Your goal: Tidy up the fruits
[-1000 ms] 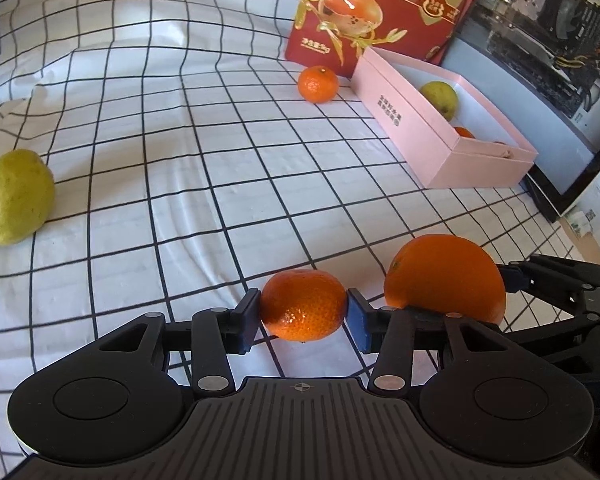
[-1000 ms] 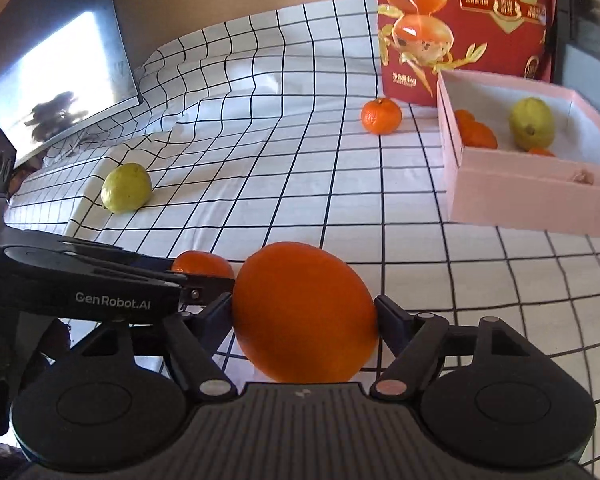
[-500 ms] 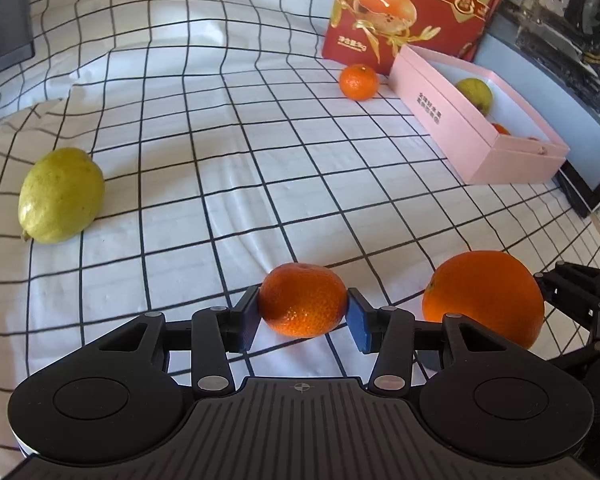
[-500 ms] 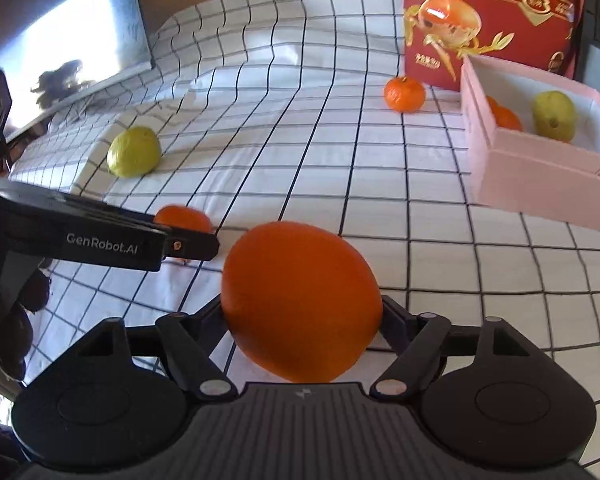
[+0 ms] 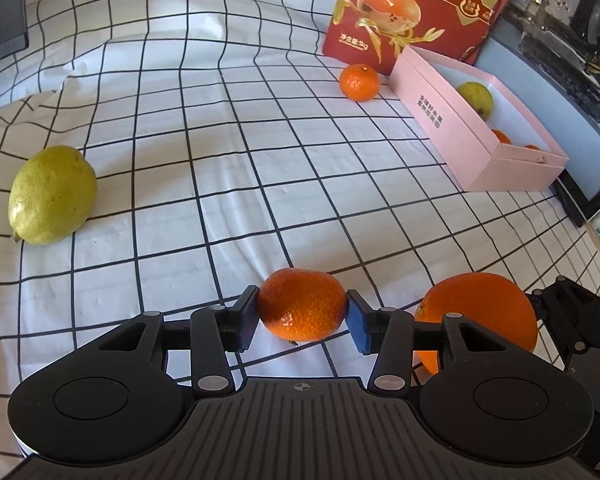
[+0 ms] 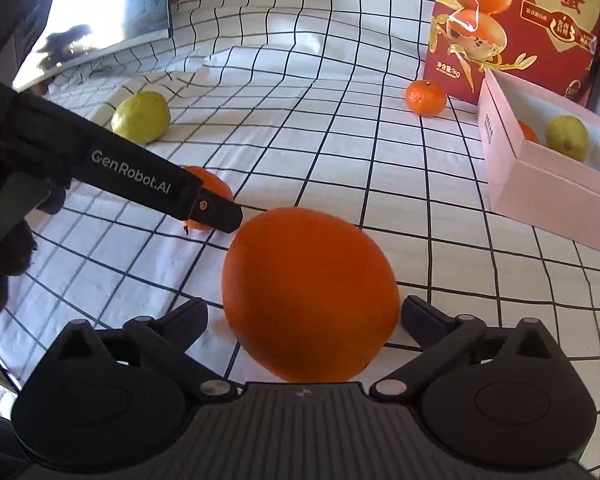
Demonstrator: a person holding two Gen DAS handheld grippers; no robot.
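My left gripper point(image 5: 302, 322) is shut on a small mandarin point(image 5: 302, 304), held just above the checked cloth. My right gripper point(image 6: 304, 316) is shut on a big orange point(image 6: 310, 292), which also shows at the right of the left wrist view point(image 5: 478, 316). The pink box point(image 5: 452, 120) stands at the far right and holds a green fruit point(image 5: 476, 98) and some small oranges point(image 5: 502, 136). Another mandarin point(image 5: 359, 82) lies on the cloth beside the box. A yellow-green lemon point(image 5: 52, 196) lies at the left.
A red fruit carton point(image 5: 416, 8) stands behind the pink box. A monitor point(image 6: 104, 12) sits at the cloth's far left edge, and computer hardware point(image 5: 572, 28) lines the right side. The checked cloth point(image 5: 220, 140) is wrinkled at the back.
Both grippers have lifted and drawn back with their fruit, and the views have swung left. The lemon and the box now look farther off.
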